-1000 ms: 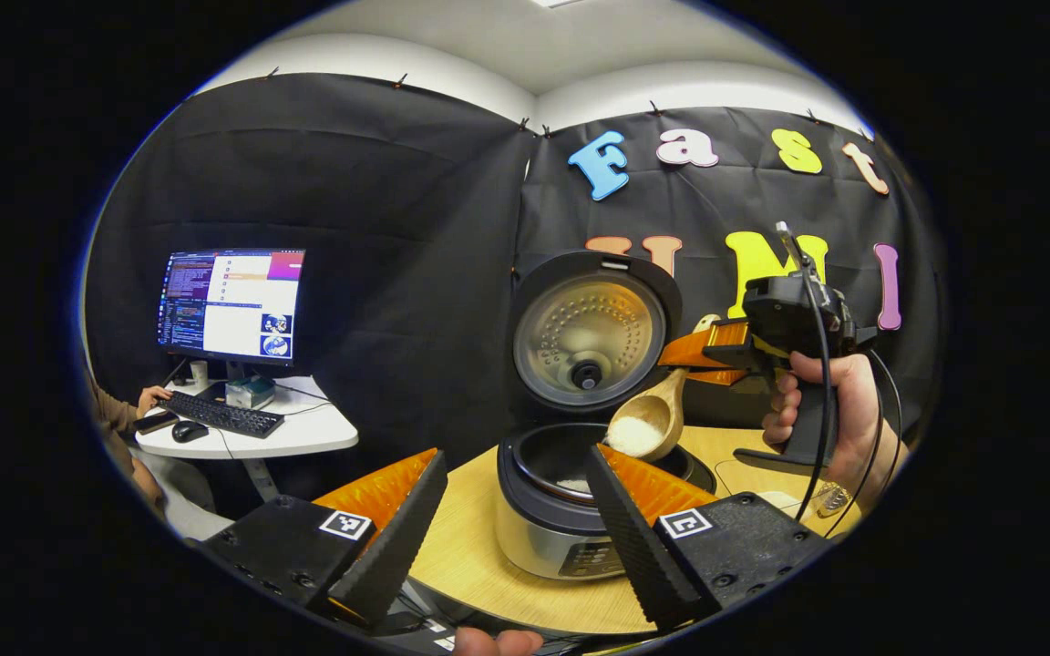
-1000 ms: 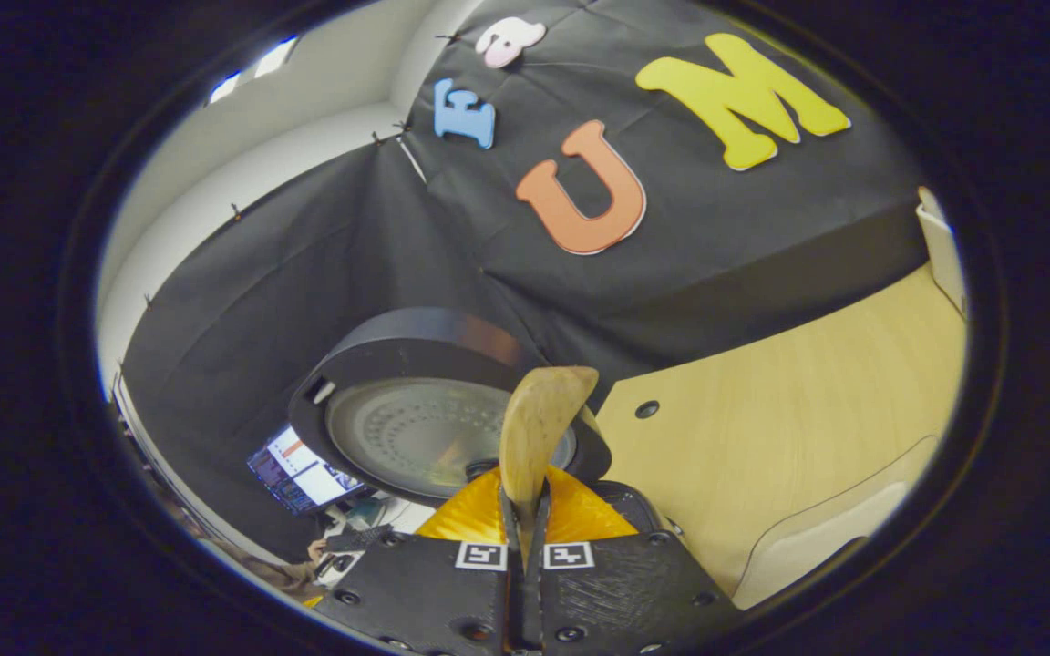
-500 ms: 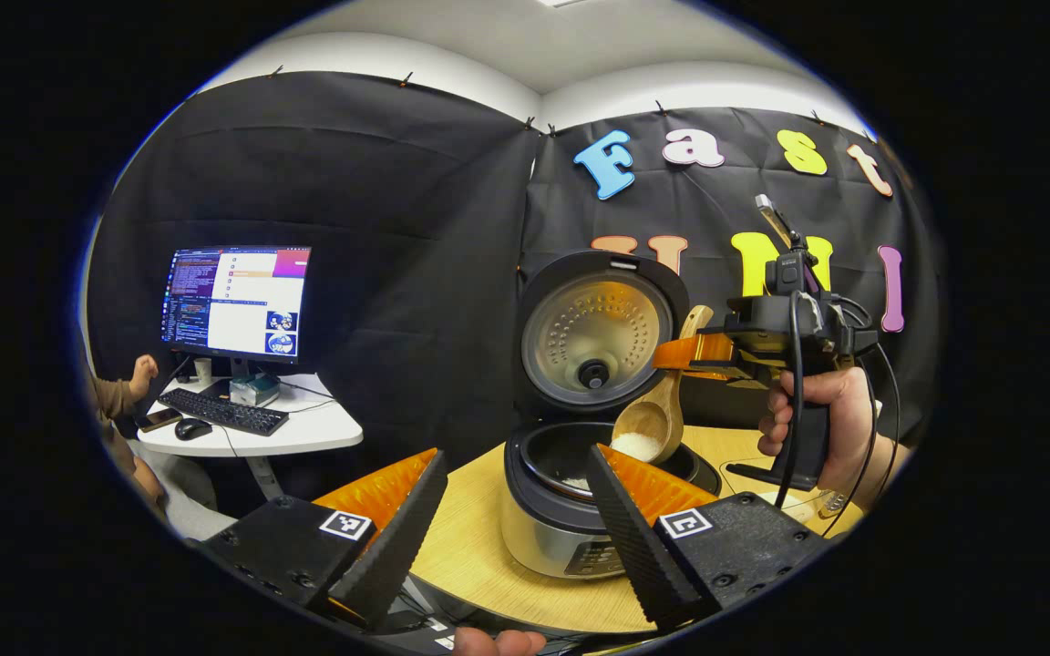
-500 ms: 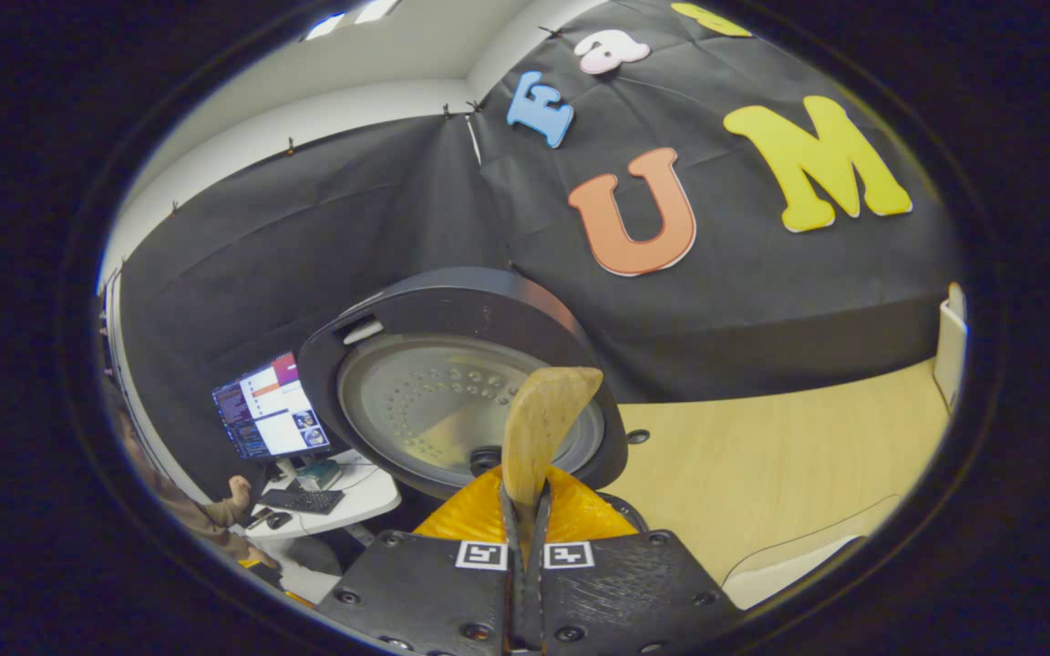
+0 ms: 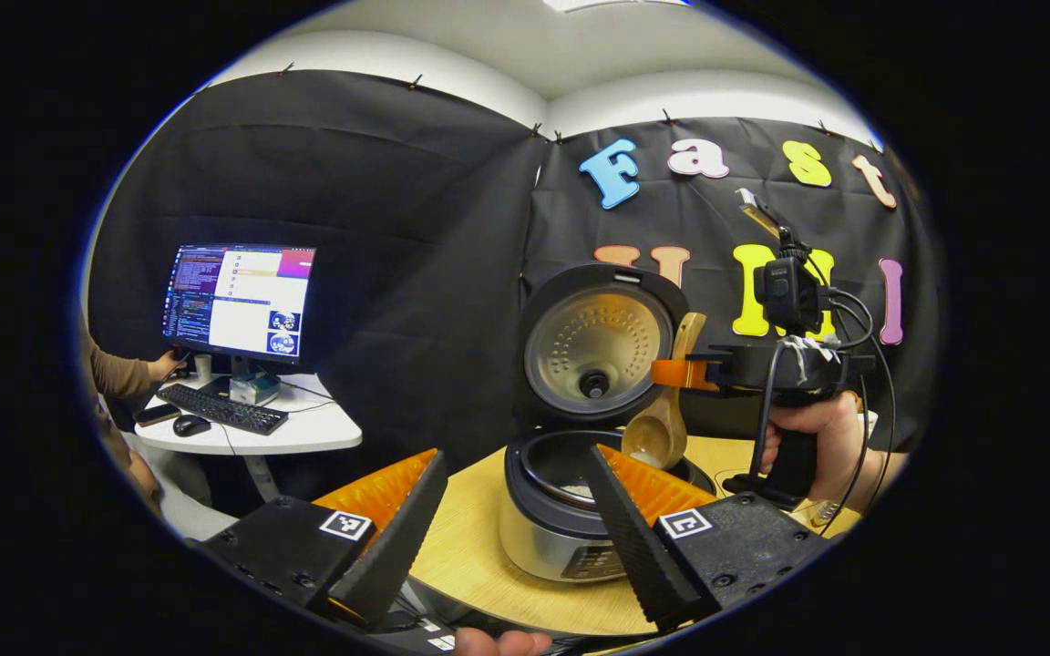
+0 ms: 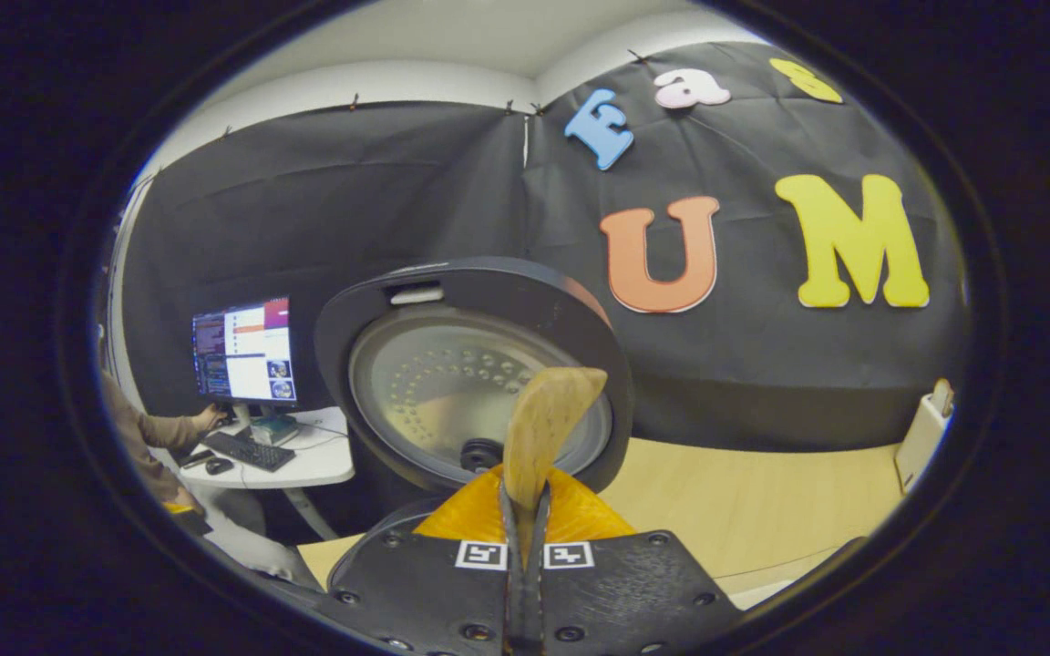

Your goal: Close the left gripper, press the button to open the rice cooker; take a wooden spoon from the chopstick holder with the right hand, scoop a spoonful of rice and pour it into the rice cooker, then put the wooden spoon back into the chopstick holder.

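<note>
The wooden spoon (image 5: 666,415) is hanging bowl-down over the open rice cooker (image 5: 571,510), its bowl tipped just above the inner pot's rim, with a little white rice showing at the bowl's lower edge and more rice lying in the pot below. The right gripper (image 5: 691,372) is pinching the spoon's handle from the side, both fingers pressing on it, and a hand (image 5: 812,428) is gripping its handle farther to the right with cables looping above. In the right gripper view the same right gripper (image 6: 525,519) is showing its jaws drawn tight together on the spoon's handle (image 6: 543,428), whose end is sticking up past the fingers. The cooker's lid (image 5: 600,342) is standing upright behind the pot, its metal inner plate facing forward. The cooker is sitting on a light wooden table (image 5: 470,547). The left gripper (image 5: 520,528) is hovering in front of the cooker, near its left side, with its jaws spread wide apart and gripping nothing. Off to the left, beyond the table, a monitor (image 5: 238,301) is glowing on a small white desk (image 5: 306,433) with a keyboard (image 5: 220,412) and mouse (image 5: 188,425), and a person's sleeve (image 5: 119,374) is reaching toward them.
</note>
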`<state>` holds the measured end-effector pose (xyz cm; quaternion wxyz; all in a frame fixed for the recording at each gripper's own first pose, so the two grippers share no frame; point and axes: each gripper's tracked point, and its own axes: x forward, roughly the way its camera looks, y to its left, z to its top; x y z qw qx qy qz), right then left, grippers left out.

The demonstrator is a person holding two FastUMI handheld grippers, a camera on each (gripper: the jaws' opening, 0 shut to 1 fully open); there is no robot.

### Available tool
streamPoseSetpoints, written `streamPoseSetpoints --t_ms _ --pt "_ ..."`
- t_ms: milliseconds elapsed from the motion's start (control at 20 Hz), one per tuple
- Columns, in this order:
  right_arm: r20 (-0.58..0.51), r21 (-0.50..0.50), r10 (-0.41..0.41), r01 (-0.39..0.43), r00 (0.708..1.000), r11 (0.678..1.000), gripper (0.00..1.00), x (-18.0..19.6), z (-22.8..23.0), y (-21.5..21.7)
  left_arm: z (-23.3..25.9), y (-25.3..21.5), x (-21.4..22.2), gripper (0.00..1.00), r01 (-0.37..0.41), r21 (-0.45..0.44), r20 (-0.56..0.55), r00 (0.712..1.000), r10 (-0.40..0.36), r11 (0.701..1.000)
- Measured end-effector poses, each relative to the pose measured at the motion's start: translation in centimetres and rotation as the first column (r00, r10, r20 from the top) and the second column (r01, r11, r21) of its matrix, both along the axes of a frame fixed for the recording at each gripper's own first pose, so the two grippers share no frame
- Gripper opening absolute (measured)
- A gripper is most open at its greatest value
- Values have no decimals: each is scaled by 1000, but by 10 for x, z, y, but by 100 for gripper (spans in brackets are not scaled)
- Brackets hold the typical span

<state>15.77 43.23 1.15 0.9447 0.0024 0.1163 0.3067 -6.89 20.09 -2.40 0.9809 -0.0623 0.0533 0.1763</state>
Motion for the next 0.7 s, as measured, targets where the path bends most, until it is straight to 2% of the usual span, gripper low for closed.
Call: streamPoseSetpoints --t_ms 250,400,700 --pt "112 -146 25 -9 993 989 0 -9 11 7 -1 5 -2 98 -8 -14 -1 1000 8 1000" --pt "159 -196 22 10 987 981 0 -13 13 9 -1 7 -2 98 -10 -16 -1 1000 10 1000" --pt "112 -135 21 -5 993 991 0 -13 15 5 7 3 -3 98 2 -21 19 1000 -1 1000"
